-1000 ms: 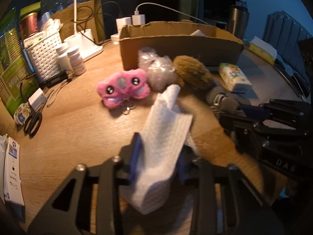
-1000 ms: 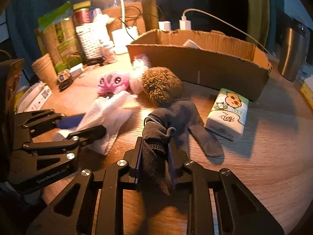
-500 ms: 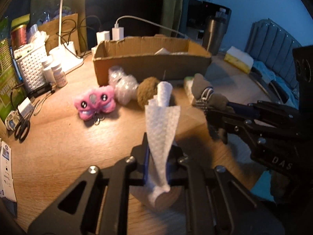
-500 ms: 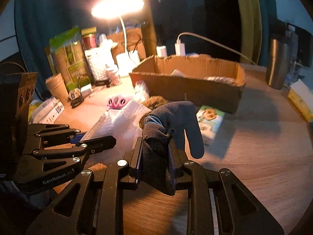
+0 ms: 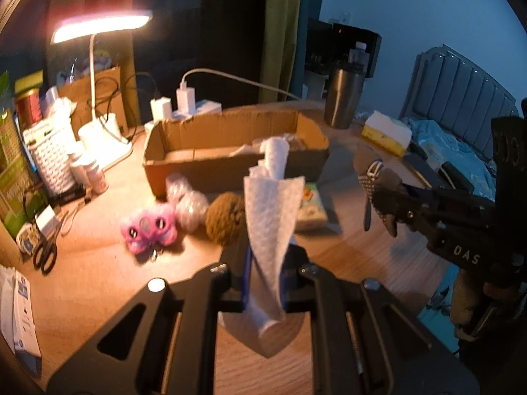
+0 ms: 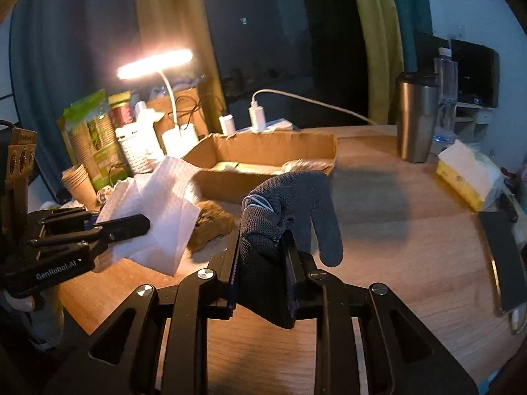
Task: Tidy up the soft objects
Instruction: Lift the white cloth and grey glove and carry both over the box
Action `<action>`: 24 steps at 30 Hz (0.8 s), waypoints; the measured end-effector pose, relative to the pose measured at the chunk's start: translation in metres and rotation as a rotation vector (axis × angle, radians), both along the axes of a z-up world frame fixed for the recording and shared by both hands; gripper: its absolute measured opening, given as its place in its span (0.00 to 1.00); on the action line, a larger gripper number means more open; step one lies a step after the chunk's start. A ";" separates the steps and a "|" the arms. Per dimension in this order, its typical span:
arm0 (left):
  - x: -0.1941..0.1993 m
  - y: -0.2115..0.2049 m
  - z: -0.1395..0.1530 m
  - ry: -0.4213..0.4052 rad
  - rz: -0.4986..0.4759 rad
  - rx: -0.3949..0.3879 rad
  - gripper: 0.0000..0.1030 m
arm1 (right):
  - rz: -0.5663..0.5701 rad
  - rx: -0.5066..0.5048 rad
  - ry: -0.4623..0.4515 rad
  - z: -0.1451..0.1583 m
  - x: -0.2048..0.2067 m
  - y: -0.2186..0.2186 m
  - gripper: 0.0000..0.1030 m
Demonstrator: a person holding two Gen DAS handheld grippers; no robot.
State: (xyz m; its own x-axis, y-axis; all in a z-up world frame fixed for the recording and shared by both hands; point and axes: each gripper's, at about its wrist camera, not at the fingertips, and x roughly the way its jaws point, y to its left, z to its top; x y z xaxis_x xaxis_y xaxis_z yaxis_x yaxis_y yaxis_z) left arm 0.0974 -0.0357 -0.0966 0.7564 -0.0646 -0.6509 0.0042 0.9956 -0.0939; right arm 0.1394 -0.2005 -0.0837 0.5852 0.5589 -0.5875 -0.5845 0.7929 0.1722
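A: Reading the lettering first: "DAS" shows on the right hand-held gripper [image 5: 378, 194] in the left wrist view, and "GenRobot.AI" on the left hand-held gripper [image 6: 131, 223] in the right wrist view. The print on the green packets is too small to read.

B: What do they hold?

A: The left one is clamped on a white paper towel [image 5: 270, 223], lifted clear of the table [image 5: 98, 283]. The right one is clamped on a grey knit sock [image 6: 280, 217], also off the surface, with a loop of white cord on it.

B: And the rest?

A: A wooden table under a lit desk lamp [image 5: 98, 26]. A cardboard box [image 5: 230, 164] sits behind a pink plush [image 5: 148, 230], a brown fuzzy ball [image 5: 225, 220] and a tissue pack [image 5: 309, 210]. A steel tumbler [image 6: 416, 118] stands beyond the box, dark curtains behind, and a bed [image 5: 461, 98] to the right.
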 end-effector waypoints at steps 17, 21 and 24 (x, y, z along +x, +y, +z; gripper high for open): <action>0.068 -0.015 0.051 -0.071 -0.050 0.012 0.12 | -0.039 0.022 -0.040 0.033 0.052 -0.018 0.24; 0.082 -0.017 0.058 -0.087 -0.066 0.008 0.12 | -0.043 0.015 -0.044 0.036 0.065 -0.016 0.24; 0.093 -0.018 0.061 -0.094 -0.081 0.001 0.12 | -0.047 0.014 -0.046 0.039 0.074 -0.014 0.24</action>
